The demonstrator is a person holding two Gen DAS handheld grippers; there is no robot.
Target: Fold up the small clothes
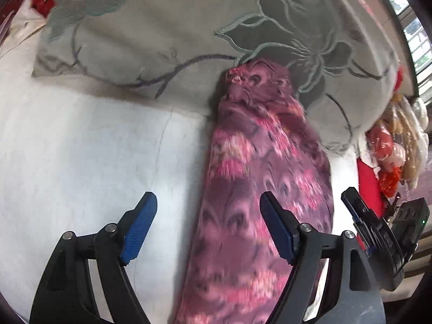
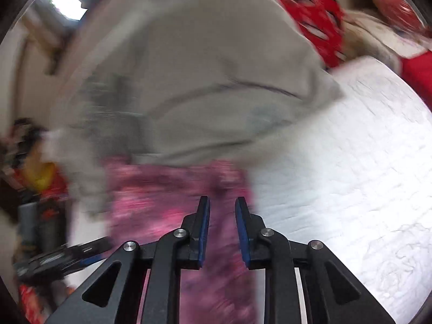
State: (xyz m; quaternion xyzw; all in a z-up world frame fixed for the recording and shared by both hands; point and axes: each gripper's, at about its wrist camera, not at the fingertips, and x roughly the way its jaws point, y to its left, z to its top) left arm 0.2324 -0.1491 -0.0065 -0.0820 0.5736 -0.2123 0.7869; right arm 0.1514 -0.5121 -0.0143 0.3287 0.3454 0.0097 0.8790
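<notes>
A purple and pink patterned garment (image 1: 256, 175) lies as a long narrow strip on the white sheet (image 1: 67, 148), its far end against a grey floral pillow (image 1: 162, 40). My left gripper (image 1: 208, 199) hangs open and wide above the strip's left edge, one blue pad over the sheet and the other over the cloth, gripping nothing. The right gripper (image 1: 359, 216) shows at the strip's right side. In the blurred right wrist view, my right gripper (image 2: 222, 201) hovers over the garment (image 2: 162, 202) with a narrow gap between its pads and no cloth pinched there.
The pillow (image 2: 202, 81) fills the far side of the bed. Red and cream wrapped items (image 1: 383, 156) are piled beyond the bed's right edge, under a window (image 1: 413, 27). A red patterned cloth (image 2: 318, 13) lies behind the pillow. White sheet (image 2: 337, 175) stretches beside the garment.
</notes>
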